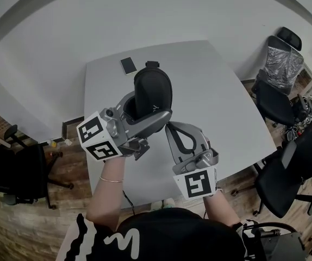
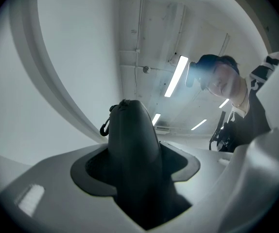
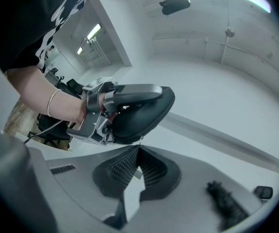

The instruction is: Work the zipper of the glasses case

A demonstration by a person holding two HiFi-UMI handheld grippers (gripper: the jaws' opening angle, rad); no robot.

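Above the smooth grey desk (image 1: pixel 216 86), your left tongs (image 1: pixel 145 112) clamp the rounded, matte black glasses case (image 1: pixel 152 91), clear of the surface. Your right tongs (image 3: pixel 138 149), ribbed pads pressed together, pinch its thin zipper pull (image 3: pixel 140 139). A flat phone (image 1: pixel 128 65) lies beyond; black office chairs (image 1: pixel 286 173) stand alongside.

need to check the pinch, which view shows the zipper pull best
The right gripper view: the zipper pull hangs from the glasses case into the right gripper, whose jaws meet on it. In the head view it is hidden; the left gripper view shows only the case's dark end.
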